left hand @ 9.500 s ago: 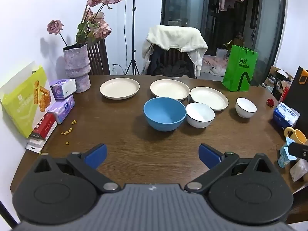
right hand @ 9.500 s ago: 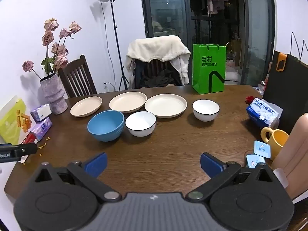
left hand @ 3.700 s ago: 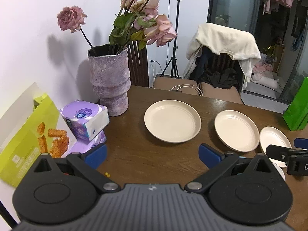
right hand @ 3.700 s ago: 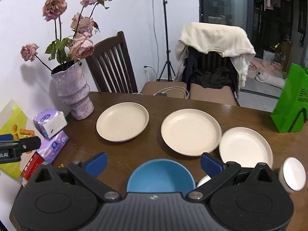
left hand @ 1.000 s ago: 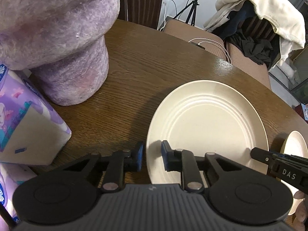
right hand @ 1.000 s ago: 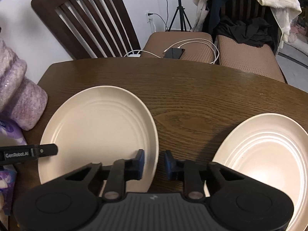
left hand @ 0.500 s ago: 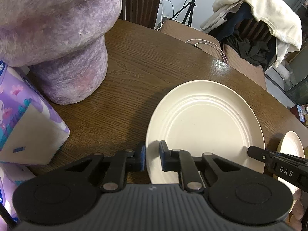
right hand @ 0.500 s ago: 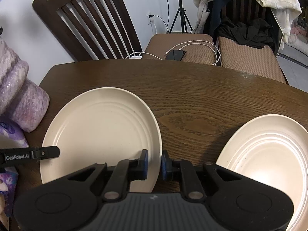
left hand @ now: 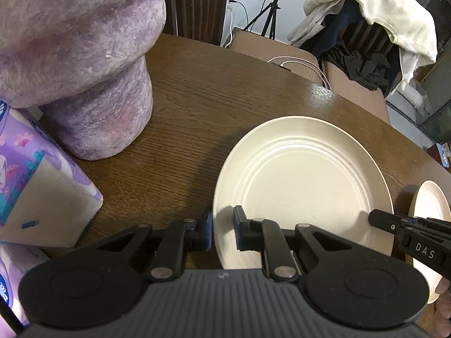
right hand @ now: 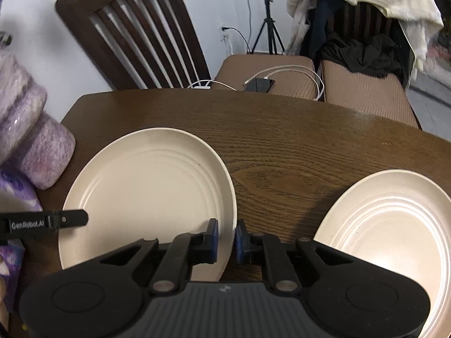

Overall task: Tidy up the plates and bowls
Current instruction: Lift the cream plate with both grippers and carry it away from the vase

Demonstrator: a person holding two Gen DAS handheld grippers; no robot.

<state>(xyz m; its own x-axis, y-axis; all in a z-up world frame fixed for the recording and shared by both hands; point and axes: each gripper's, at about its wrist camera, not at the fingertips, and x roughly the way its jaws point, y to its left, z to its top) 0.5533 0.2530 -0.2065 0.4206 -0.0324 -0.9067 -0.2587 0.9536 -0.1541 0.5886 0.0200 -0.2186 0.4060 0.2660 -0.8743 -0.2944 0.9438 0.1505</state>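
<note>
A cream plate (left hand: 301,186) lies on the brown table (left hand: 197,107) beside the vase. My left gripper (left hand: 223,229) is shut on the plate's left rim, with one blue pad over the edge and the other outside it. The same cream plate (right hand: 149,197) fills the left of the right wrist view, where my right gripper (right hand: 226,236) is shut on its right rim. Each gripper shows in the other's view: the right gripper (left hand: 408,233) at the plate's far edge, the left gripper (right hand: 48,222) at the left edge. A second cream plate (right hand: 389,236) lies apart to the right.
A bulky purple vase (left hand: 84,70) stands close to the left of the plate, with a purple tissue box (left hand: 36,191) in front of it. A dark wooden chair (right hand: 135,36) and cushioned seats holding a phone and cables (right hand: 259,84) stand behind the table's far edge.
Both grippers' jaws narrowed from a small gap onto the plate's opposite rims. Seconds ago both stood wide open, farther back over the table. The plate has not moved.
</note>
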